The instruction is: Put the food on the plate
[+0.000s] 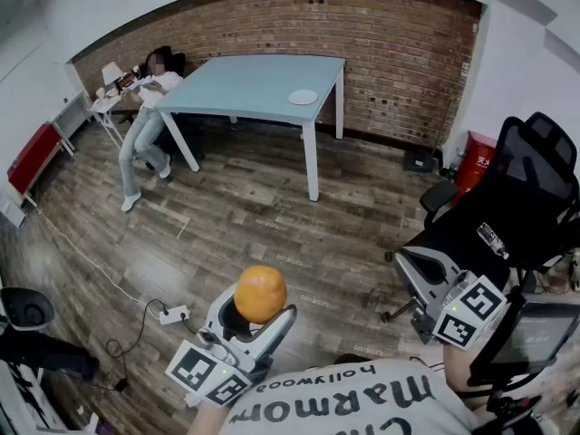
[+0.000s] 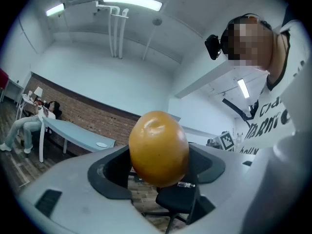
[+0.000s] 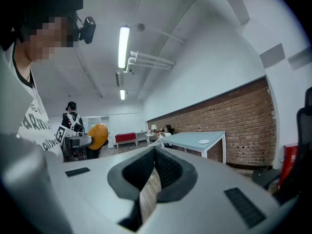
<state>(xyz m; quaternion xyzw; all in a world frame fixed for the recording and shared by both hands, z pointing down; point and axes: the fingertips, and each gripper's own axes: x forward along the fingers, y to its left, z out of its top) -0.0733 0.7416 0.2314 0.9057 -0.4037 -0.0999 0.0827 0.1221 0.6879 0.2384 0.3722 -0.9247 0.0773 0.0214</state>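
Note:
An orange fruit (image 1: pixel 260 293) sits between the jaws of my left gripper (image 1: pixel 261 310), which is shut on it and held low at the bottom centre of the head view. In the left gripper view the orange (image 2: pixel 158 147) fills the gap between the dark pads. A small white plate (image 1: pixel 303 97) lies near the right end of the pale blue table (image 1: pixel 245 84) far across the room. My right gripper (image 1: pixel 403 261) is at the lower right; in its own view its pads (image 3: pixel 163 167) meet at the tip with nothing between them. That view also shows the plate (image 3: pixel 204 141).
A person (image 1: pixel 149 93) sits at the table's left end. A black office chair (image 1: pixel 517 207) stands close on the right. A power strip with its cable (image 1: pixel 172 314) lies on the wooden floor near my left side. A brick wall (image 1: pixel 399 53) runs behind the table.

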